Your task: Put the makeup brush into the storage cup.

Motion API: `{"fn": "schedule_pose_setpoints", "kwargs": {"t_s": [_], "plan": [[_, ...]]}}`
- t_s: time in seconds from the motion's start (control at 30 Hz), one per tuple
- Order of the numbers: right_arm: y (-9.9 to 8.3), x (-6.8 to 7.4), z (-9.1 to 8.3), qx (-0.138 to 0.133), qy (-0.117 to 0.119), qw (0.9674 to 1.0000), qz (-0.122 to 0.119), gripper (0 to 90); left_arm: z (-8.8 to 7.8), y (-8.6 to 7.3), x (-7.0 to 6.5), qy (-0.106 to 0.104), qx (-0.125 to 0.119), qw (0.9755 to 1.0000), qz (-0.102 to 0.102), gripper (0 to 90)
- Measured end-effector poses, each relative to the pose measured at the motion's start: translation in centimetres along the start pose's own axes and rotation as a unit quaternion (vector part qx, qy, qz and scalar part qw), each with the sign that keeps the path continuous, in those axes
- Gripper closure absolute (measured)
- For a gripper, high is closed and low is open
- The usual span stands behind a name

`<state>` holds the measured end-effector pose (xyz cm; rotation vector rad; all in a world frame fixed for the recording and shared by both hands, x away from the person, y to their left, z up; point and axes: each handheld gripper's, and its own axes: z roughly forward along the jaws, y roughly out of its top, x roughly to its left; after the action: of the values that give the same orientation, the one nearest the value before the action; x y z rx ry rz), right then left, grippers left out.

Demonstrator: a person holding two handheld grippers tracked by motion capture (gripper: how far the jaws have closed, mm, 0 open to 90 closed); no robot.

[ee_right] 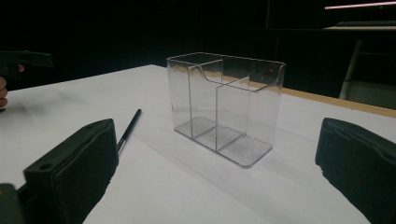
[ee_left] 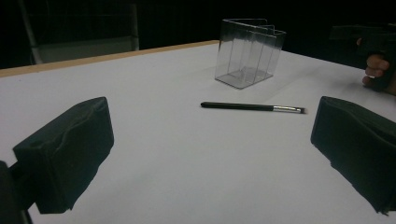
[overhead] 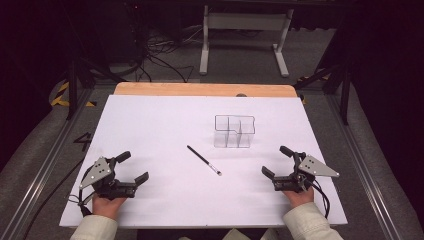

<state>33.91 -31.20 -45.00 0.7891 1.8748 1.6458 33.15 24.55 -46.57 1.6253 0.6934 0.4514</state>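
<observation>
Scene: a white-topped bench (overhead: 150, 150) with a wooden far edge carries two things, both near its middle.
Brush: a slim black makeup brush with a silver ferrule (overhead: 204, 160) lies flat on the bench, handle pointing far-left, bristle tip toward the near-right, just in front of the organiser and apart from it.
Organiser: a clear plastic organiser with upright dividers (overhead: 234, 131) stands upright and holds nothing; its compartments look narrow.
Left tool: the left tool (overhead: 131, 169) rests low at the near-left of the bench, jaws spread wide, holding nothing, well apart from the brush.
Right tool: the right tool (overhead: 276, 162) sits at the near-right, jaws likewise spread and bare, nearer to the brush tip and to the organiser.
Likely step: approach to the brush has not begun; either tool could reach it.
Risk, pickup: the brush is thin and flat on the surface, so jaws closing too high would slide over it or roll it away.
Risk, placement: the organiser looks light; a brush lowered tilted could catch a divider and tip or push it.
Risk, bristles: pinching at the ferrule end could crush the tip.
</observation>
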Motion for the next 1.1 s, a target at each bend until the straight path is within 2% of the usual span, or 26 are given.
{"fn": "schedule_pose_setpoints", "kwargs": {"t_s": [0.2, 0.3, 0.4, 0.53, 0.63, 0.73, 0.8, 1.1], "plan": [[0.0, 0.0, 0.1, 0.001, 0.003, 1.0, 0.001, 0.0, 0.1, 1.2, -0.2, -0.005, -0.009, 0.9999, 0.004, 0.0], [-0.1, -0.1, 0.2, 0.004, 0.005, 1.0, 0.004, 0.0, 0.5, 1.8, -0.3, -0.013, -0.013, 0.9998, -0.005, 0.0], [-0.1, -0.1, 0.3, 0.005, 0.007, 1.0, 0.004, 0.0, 0.7, 2.4, -0.3, -0.02, -0.012, 0.9997, -0.004, 0.0], [-0.1, -0.1, 0.3, 0.007, 0.008, 0.9999, 0.005, 0.0, 1.2, 4.0, -0.2, -0.027, -0.014, 0.9995, 0.005, 0.0], [-0.1, -0.1, 0.3, 0.008, 0.008, 0.9999, 0.009, 0.0, 1.5, 4.9, -0.3, -0.035, -0.016, 0.9992, 0.002, 0.0], [-0.1, -0.1, 0.3, 0.009, 0.009, 0.9999, 0.011, 0.0, 2.1, 6.1, -0.4, -0.045, -0.025, 0.9987, 0.003, 0.0], [-0.1, -0.1, 0.3, 0.008, 0.009, 0.9999, 0.012, 0.0, 2.4, 6.8, -0.4, -0.046, -0.026, 0.9985, 0.012, 0.0], [-0.1, -0.2, 0.3, 0.008, 0.012, 0.9997, 0.02, 0.0, 4.2, 8.2, -0.4, -0.06, -0.019, 0.9979, 0.011, 0.0]]}}
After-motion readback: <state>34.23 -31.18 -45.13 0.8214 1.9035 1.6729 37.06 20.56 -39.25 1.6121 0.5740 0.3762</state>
